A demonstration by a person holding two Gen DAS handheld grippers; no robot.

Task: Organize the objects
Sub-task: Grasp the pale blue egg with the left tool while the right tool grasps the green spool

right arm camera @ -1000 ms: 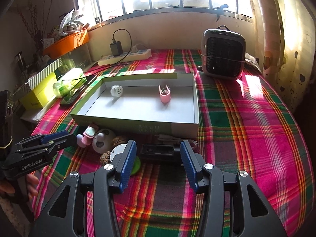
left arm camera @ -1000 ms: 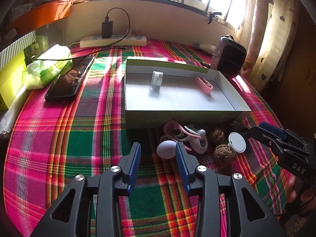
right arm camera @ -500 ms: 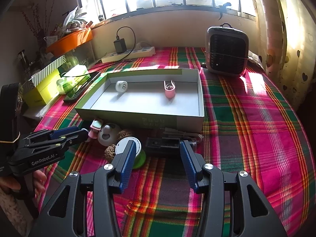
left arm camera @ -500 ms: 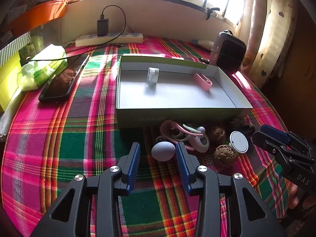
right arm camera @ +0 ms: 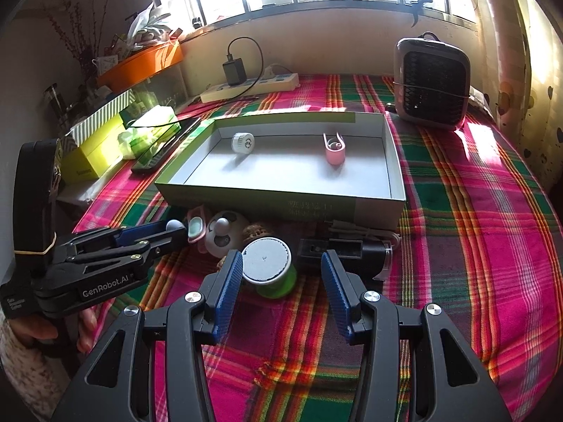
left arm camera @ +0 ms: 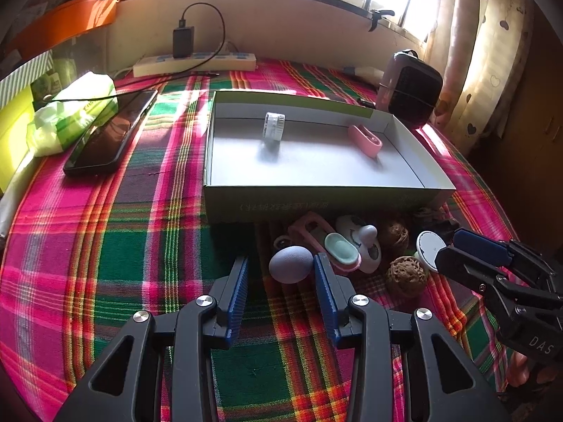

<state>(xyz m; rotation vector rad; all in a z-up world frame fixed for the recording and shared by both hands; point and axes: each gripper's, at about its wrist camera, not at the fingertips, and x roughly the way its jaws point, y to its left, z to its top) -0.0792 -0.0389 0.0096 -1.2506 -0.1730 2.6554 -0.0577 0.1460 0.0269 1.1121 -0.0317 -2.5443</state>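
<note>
Near the middle of the counter (left arm camera: 105, 246), on the plaid cloth, I see the shallow cardboard box (left arm camera: 316, 207) lying open. It holds two things, well apart: a small white roll (left arm camera: 273, 125) toward its far left side and a pink clip (left arm camera: 365, 139) toward its far right side. The rest of its grey floor is bare.

Along the box's near wall, on the cloth outside it, sits a cluster of loose objects: a grey-blue egg (left arm camera: 291, 264), a pink and mint clip (left arm camera: 330, 246), a white panda-faced toy (left arm camera: 362, 246), two walnuts (left arm camera: 406, 274), a green tub with a white lid (right arm camera: 269, 267) and a black device (right arm camera: 337, 249).

My left gripper (left arm camera: 279, 281) is closing, its jaws on either side of the egg; the right pad looks close against it, the left still apart. My right gripper (right arm camera: 281, 281) stands apart, the green tub between its jaws, untouched.
</note>
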